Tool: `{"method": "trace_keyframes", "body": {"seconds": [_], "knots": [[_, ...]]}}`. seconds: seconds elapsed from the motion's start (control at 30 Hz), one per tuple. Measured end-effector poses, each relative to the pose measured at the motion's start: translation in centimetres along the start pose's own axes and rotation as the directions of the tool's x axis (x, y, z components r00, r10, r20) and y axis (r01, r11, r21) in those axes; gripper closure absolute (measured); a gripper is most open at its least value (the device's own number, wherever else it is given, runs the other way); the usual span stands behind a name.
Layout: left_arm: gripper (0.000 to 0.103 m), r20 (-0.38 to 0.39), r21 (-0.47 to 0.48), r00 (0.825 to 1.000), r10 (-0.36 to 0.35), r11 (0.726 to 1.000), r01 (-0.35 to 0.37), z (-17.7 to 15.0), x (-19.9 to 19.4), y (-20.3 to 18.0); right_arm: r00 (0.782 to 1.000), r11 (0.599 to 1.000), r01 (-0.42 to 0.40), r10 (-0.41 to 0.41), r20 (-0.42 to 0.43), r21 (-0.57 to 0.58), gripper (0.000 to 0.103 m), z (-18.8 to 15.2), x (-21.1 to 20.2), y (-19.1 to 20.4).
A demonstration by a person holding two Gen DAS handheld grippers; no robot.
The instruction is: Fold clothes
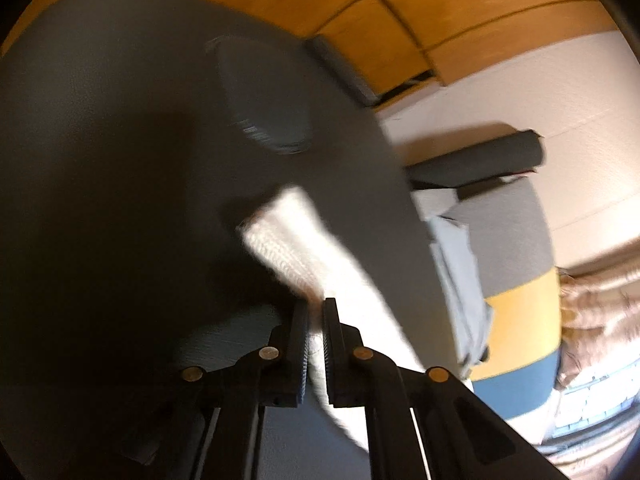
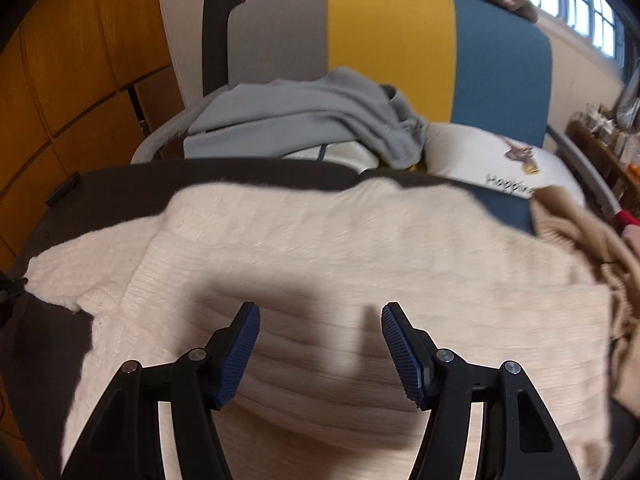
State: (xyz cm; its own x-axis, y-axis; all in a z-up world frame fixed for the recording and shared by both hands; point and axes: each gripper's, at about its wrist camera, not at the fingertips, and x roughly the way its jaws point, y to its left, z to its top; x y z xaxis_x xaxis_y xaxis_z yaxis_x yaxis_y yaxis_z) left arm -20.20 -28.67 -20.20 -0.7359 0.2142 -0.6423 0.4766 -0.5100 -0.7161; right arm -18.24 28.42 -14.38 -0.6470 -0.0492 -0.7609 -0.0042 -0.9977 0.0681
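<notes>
Cream knit sweater (image 2: 320,248): one, spread flat on the dark tabletop (image 2: 100,188). Left gripper (image 1: 316,312) jaws clamped on its edge; right gripper (image 2: 320,320) jaws apart above it. Far: one grey garment (image 2: 312,116), one tricolour chair (image 2: 392,36).

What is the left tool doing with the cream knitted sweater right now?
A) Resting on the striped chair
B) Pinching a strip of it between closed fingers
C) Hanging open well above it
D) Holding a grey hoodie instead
B: in the left wrist view the left tool has its fingers closed on a strip of the cream sweater, which runs up from between them over the dark table.
</notes>
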Motion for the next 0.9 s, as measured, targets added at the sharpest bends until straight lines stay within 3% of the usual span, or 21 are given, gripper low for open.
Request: {"method": "trace_keyframes", "body": {"seconds": [0.1,0.2,0.33,0.47,0.63,0.77,0.83,0.9], "knots": [[0.098,-0.020,0.059,0.995,-0.099,0.993,0.100,-1.2,-0.9,-3.4,0.999,0.999,0.028,-0.029,-0.014,-0.021,0.037,-1.0,1.7,1.0],[0.098,-0.053,0.122,0.979,-0.199,0.971,0.204,-2.8,-1.7,-7.2,0.999,0.999,0.041,-0.041,0.005,-0.025,0.034,-1.6,2.0,1.2],[0.098,-0.139,0.207,0.939,-0.313,0.918,0.337,-6.9,-1.5,-13.4,1.000,1.000,0.024,-0.024,0.009,-0.009,0.032,-1.7,2.1,1.0],[0.102,-0.281,0.266,0.890,-0.358,0.862,0.431,-13.2,0.7,-18.7,1.000,1.000,0.005,-0.005,0.013,0.003,0.031,-1.6,2.2,0.7],[0.103,-0.472,0.320,0.825,-0.310,0.812,0.488,-23.0,5.1,-23.4,1.000,1.000,-0.016,0.016,0.017,0.015,0.030,-1.5,2.3,0.5],[0.103,-0.556,0.399,0.804,-0.211,0.781,0.481,-29.3,7.3,-24.8,0.999,0.999,-0.033,0.032,0.020,0.022,0.029,-1.6,2.3,0.3],[0.103,-0.556,0.459,0.818,-0.148,0.766,0.450,-31.4,7.5,-24.6,0.999,0.999,-0.039,0.038,0.021,0.022,0.028,-1.6,2.3,0.2],[0.103,-0.563,0.479,0.815,-0.137,0.750,0.457,-32.3,6.6,-24.0,0.999,0.998,-0.049,0.049,0.023,0.026,0.027,-1.6,2.3,0.1]]}}
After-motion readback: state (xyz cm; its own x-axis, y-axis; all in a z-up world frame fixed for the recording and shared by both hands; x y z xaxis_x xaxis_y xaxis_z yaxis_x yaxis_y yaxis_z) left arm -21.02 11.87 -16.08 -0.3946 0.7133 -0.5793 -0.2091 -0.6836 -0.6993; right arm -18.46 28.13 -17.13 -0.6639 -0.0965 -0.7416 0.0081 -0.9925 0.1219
